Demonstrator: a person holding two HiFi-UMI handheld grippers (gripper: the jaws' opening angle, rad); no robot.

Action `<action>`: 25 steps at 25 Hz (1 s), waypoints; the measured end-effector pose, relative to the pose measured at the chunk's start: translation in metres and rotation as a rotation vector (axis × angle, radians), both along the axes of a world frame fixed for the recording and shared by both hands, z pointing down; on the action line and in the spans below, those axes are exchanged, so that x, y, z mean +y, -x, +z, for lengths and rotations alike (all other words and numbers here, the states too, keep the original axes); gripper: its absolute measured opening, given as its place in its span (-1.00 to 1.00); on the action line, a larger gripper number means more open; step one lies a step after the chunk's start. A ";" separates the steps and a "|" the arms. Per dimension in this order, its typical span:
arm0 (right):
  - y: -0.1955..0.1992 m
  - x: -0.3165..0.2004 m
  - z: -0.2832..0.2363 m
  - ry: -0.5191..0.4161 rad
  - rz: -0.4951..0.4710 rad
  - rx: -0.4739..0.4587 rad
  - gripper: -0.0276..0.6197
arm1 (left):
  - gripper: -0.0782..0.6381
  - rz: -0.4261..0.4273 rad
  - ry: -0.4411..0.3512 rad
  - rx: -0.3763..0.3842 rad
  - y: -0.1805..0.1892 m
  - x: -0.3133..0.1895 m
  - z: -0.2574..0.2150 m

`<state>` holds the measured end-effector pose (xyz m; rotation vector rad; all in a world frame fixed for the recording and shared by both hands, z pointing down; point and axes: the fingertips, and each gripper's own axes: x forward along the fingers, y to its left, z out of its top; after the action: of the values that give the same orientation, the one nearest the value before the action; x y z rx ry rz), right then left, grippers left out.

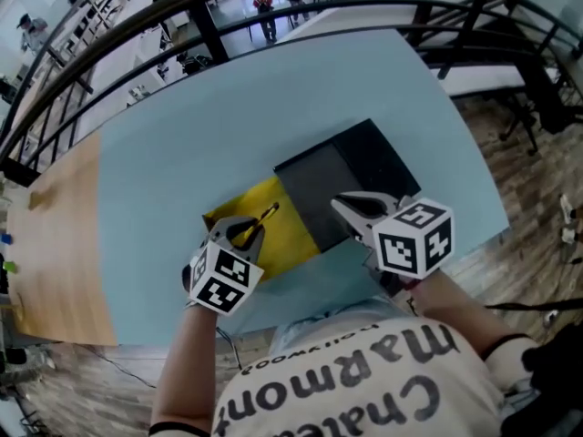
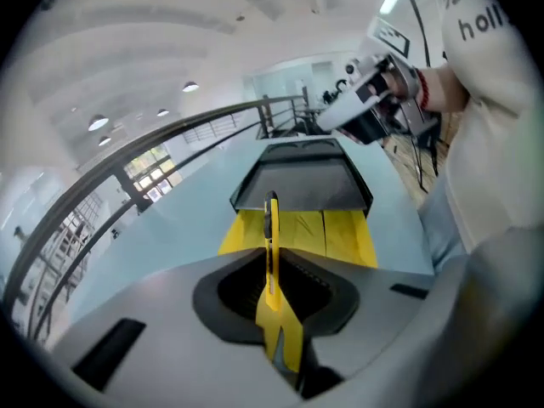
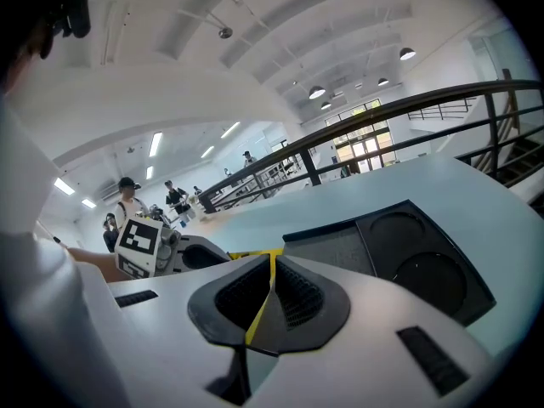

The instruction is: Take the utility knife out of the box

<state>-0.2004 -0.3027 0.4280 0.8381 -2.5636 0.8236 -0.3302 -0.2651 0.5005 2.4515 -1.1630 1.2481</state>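
Upside-down print on the person's shirt [image 1: 364, 385] was partly read as "Chatea" and "Marmon"; "holl" was seen in the left gripper view. The utility knife [image 2: 271, 245] was shown as a slim yellow body with a black strip along its top edge. It was gripped edge-on between the closed jaws of the left gripper [image 2: 272, 270], held above the yellow flap [image 1: 290, 237] and outside the black box [image 1: 360, 167] on the blue table [image 1: 228, 126]. The right gripper [image 3: 270, 269] was clamped on a thin yellow edge, seemingly the flap's.

Overhead plus jaw-level views, box [image 1: 357, 173] shared
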 end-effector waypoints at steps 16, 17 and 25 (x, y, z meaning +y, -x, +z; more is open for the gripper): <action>0.008 0.072 -0.033 -0.076 -0.131 -0.020 -0.78 | -0.65 -0.560 -0.353 0.629 0.019 0.095 -0.126; 0.010 0.079 -0.034 -0.078 -0.145 -0.023 -0.78 | -0.65 -0.582 -0.349 0.657 0.020 0.106 -0.127; 0.004 0.136 -0.028 -0.071 -0.206 -0.030 -0.78 | -0.65 -0.687 -0.355 0.713 0.005 0.195 -0.118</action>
<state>-0.2041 -0.1672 0.3996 0.5712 -2.6629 0.6918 -0.3350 -0.0699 0.3821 2.0592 -1.8152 -0.0258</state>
